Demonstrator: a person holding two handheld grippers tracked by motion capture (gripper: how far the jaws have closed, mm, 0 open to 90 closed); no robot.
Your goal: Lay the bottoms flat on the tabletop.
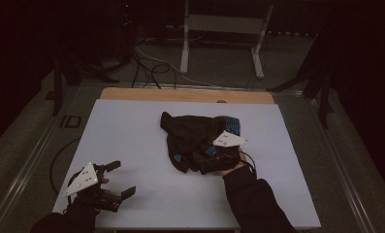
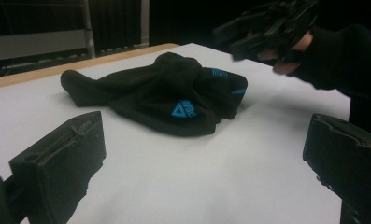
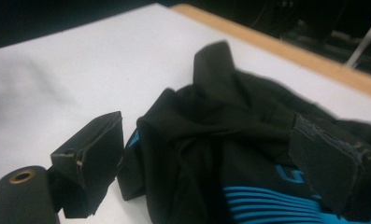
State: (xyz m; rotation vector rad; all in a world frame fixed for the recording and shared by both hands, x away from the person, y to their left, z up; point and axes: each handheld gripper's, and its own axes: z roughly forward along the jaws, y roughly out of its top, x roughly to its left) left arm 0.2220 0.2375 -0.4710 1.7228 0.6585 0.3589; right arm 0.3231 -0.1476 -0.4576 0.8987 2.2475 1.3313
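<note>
Garment: black cloth with blue markings (image 1: 192,138), crumpled in a heap mid-bench, well ahead of the left claw and directly under and between the jaws of the right claw.
Garment detail: blue triangular logo on the near fold in the left gripper view (image 2: 183,110); blue ribbed stripes at the lower edge of the right gripper view (image 3: 262,203).
Left claw: (image 1: 118,177) spread wide, jaws well apart, nothing between them; low over bare bench at the near left corner, aimed toward the garment.
Left claw, own view: both black jaws at the frame's sides, white surface between, garment lying farther off beyond the tips.
Right claw: (image 1: 214,160) spread, jaws set either side of a raised fold of the garment; cloth bulging up between them.
Right claw contact: in the right gripper view (image 3: 211,154) left jaw just beside the cloth edge, right jaw against the cloth; firm pinch not evident, gap between the jaws wide.
Bench: white top (image 1: 132,131) with a wooden strip along the far edge, beyond the garment from both claws.
Right hand: dark sleeve (image 1: 255,201) entering from the near edge behind the right claw.
</note>
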